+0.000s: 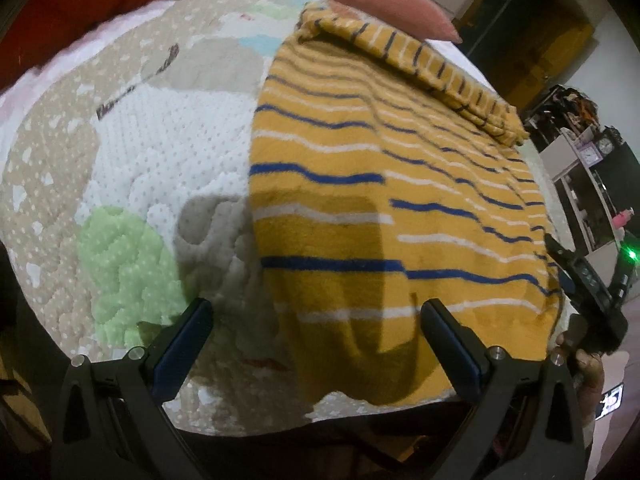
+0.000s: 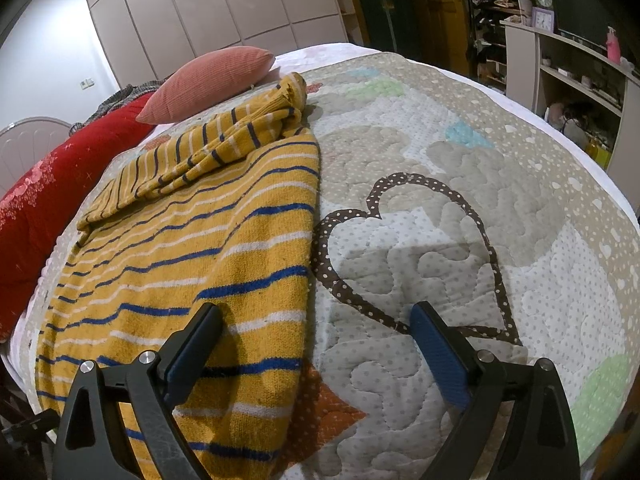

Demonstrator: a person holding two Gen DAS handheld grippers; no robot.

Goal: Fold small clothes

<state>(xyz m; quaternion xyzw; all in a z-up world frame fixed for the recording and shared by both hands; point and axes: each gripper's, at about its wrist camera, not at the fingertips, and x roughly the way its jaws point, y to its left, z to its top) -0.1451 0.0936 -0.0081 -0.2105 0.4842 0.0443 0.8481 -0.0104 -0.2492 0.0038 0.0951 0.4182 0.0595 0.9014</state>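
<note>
A yellow knitted garment with blue and white stripes (image 1: 380, 184) lies spread flat on a quilted bedspread (image 1: 132, 148). Its sleeve (image 1: 432, 68) is folded across the far end. My left gripper (image 1: 316, 312) is open and empty, hovering over the garment's near left edge. In the right wrist view the same garment (image 2: 208, 248) lies at the left with the folded sleeve (image 2: 224, 140) on top. My right gripper (image 2: 316, 316) is open and empty, astride the garment's right edge, one finger over the knit, the other over the quilt (image 2: 460, 220).
A pink cushion (image 2: 212, 80) lies beyond the garment. A red blanket (image 2: 52, 184) runs along the bed's left side. Shelves with clocks and clutter (image 2: 568, 56) stand to the right, wardrobes (image 2: 208, 4) behind. The right gripper's body (image 1: 592, 292) shows at the left view's edge.
</note>
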